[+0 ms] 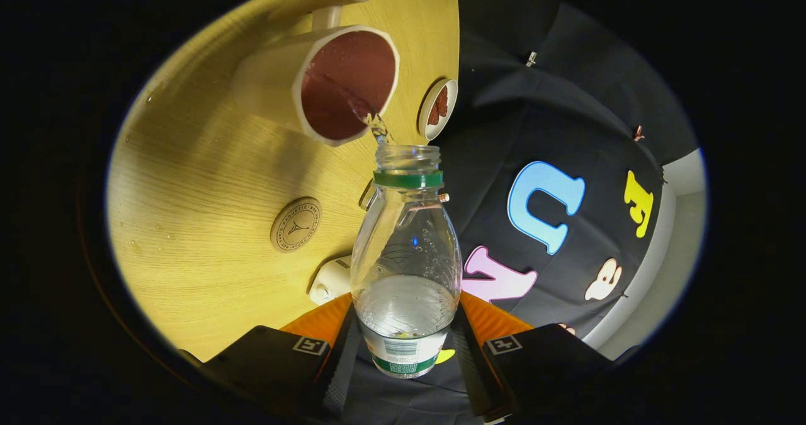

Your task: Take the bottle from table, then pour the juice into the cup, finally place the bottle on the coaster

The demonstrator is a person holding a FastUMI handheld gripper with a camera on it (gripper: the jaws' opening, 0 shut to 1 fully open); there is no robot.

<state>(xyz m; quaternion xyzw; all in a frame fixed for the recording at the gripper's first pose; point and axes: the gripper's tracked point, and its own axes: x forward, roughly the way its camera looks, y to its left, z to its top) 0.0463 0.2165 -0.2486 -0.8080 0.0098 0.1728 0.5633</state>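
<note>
Tool [406,343] clamped on bottle [404,255], mouth over cup [346,85].

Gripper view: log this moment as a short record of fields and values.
stage: pouring
hand-held gripper: shut on the clear plastic bottle, both fingers on its lower body
bottle: uncapped, tilted, mouth toward the cup
stream: thin, clear, running into the cup
cup: cream outside, dark red inside, on the wooden table
coaster: round, bare, beside the bottle
small dish: beyond the cup
</note>
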